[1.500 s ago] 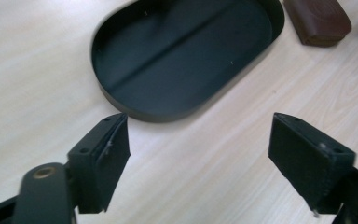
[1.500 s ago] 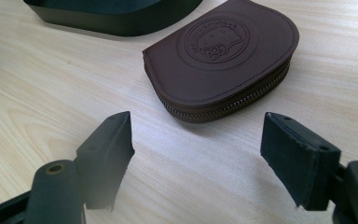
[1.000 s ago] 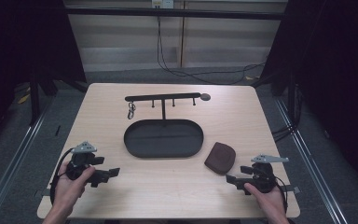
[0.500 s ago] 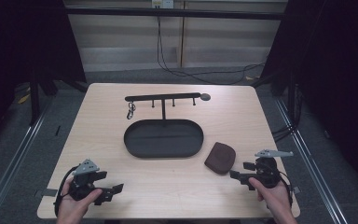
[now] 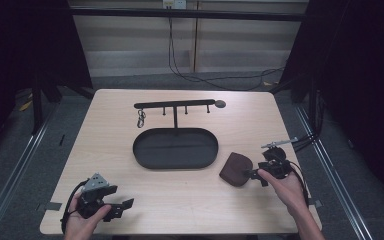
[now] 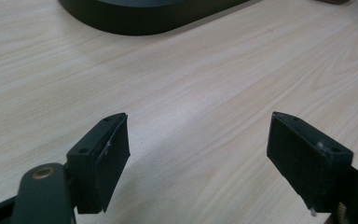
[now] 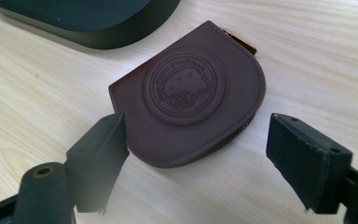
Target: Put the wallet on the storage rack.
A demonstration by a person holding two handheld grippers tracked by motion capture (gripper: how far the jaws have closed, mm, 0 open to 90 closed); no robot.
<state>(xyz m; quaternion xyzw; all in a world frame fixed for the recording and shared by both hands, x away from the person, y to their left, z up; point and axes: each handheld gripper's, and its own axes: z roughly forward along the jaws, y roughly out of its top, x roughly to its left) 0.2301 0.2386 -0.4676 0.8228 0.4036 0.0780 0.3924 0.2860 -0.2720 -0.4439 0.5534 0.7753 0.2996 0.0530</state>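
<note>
A brown leather coin pouch (image 5: 236,169) with an embossed round emblem (image 7: 183,88) lies flat on the table, right of the black oval tray (image 5: 175,148). My right gripper (image 5: 254,174) is open, its jaws spread on either side of the pouch's near edge (image 7: 191,154) without touching it. My left gripper (image 5: 121,207) is open near the table's front left, over bare wood (image 6: 196,135), with nothing between its jaws. The tray's rim (image 6: 144,21) lies beyond it.
A black rack (image 5: 175,105) with small hooks stands behind the tray, a metal clip (image 5: 141,118) hanging from its left end. The table's front edge (image 5: 180,232) is close to both hands. Cables trail off the right side.
My right gripper has moved forward and left until its jaws flank the pouch. My left gripper has drawn back toward the front edge and slightly right.
</note>
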